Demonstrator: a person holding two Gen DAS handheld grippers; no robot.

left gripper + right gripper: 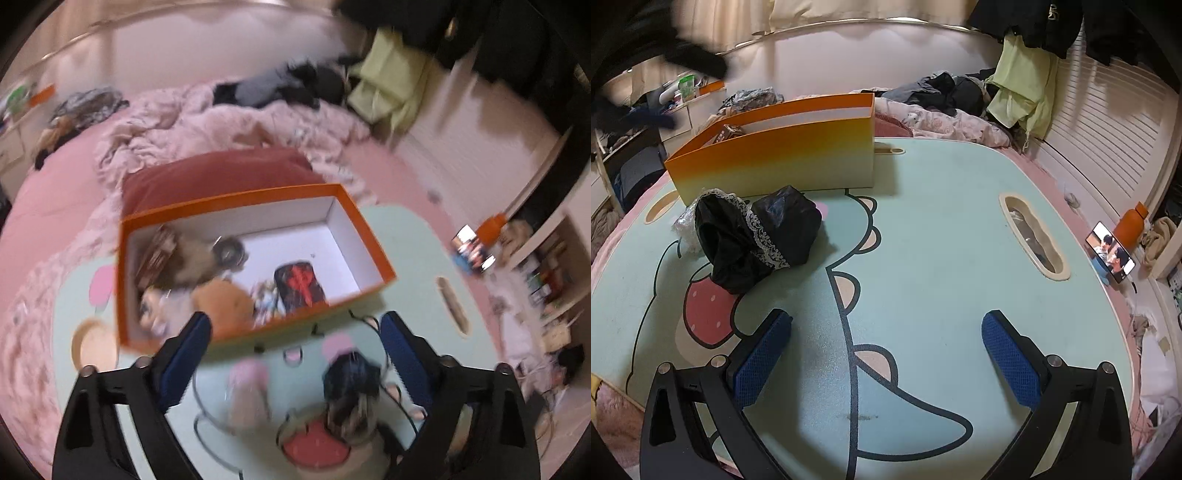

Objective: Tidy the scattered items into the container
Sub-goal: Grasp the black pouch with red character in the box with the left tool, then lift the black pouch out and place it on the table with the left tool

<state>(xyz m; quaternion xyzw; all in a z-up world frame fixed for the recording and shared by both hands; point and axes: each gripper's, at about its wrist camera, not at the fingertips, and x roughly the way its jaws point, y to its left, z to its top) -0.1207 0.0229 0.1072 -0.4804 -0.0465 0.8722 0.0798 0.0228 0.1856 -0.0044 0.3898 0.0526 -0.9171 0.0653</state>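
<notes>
An orange box (369, 236) with a white inside stands on the mint cartoon table (942, 229). It holds several items: an orange plush (225, 302), a black and red case (299, 291), a round dark thing (229, 251). The box also shows in the right wrist view (783, 162). A black lace-trimmed cloth (753, 236) lies on the table in front of the box, with crinkled clear plastic (683, 225) beside it. It also shows, blurred, in the left wrist view (351, 380). My left gripper (295, 325) is open above it, near the box's front wall. My right gripper (886, 325) is open and empty, to the right of the cloth.
The table sits on a pink bed with a rumpled blanket (221, 129) and dark clothes (945, 88). A phone (1112, 254) and an orange bottle (1130, 225) stand at the right. A slot (1034, 236) cuts through the table's right side.
</notes>
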